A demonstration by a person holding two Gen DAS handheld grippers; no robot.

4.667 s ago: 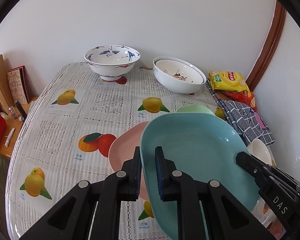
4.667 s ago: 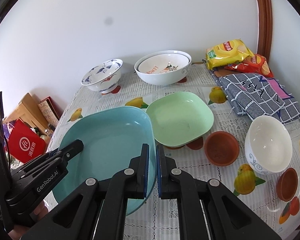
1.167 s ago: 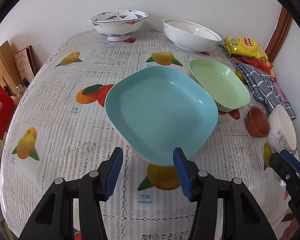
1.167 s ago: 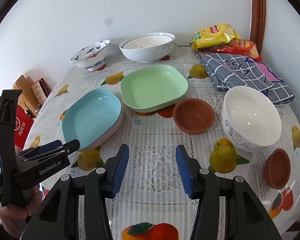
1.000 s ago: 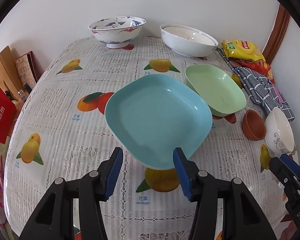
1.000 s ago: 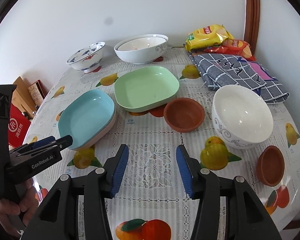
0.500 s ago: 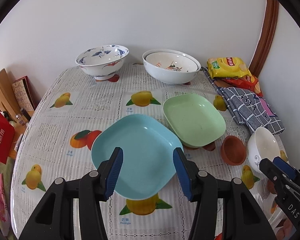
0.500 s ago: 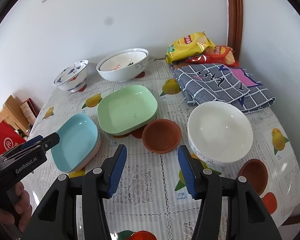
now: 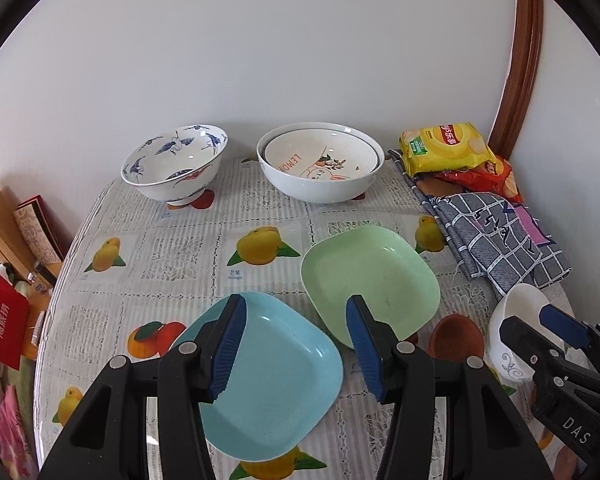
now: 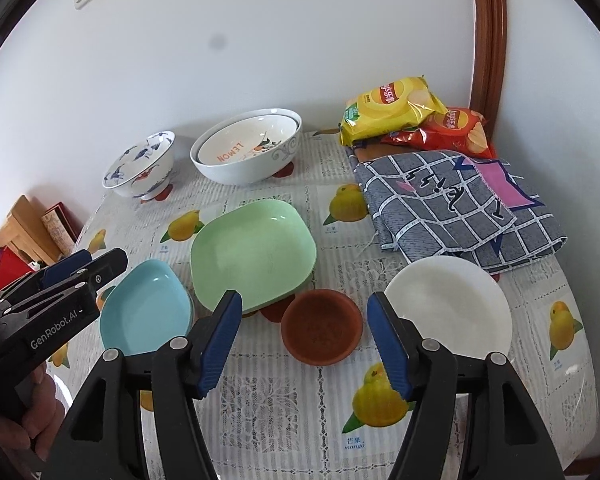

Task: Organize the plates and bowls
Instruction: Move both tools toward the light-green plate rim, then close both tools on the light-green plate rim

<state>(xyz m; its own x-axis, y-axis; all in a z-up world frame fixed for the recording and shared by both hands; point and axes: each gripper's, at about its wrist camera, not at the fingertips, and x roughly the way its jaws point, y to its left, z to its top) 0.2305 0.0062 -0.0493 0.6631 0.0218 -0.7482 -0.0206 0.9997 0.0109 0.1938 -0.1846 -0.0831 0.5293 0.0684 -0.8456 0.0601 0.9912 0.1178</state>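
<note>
Green plate (image 10: 252,252) beside blue plate (image 10: 144,312): probably next to stack. Left gripper (image 9: 296,344) parted, empty; right gripper (image 10: 304,340) opening, empty.

A: Where do the plates lie?
B: The blue plate (image 9: 268,376) is stacked on a pink one, just beside the green plate (image 9: 370,280).
A: And the bowls?
B: The white bowl (image 10: 448,312) sits right; two brown dishes (image 10: 320,332) nearby.
</note>
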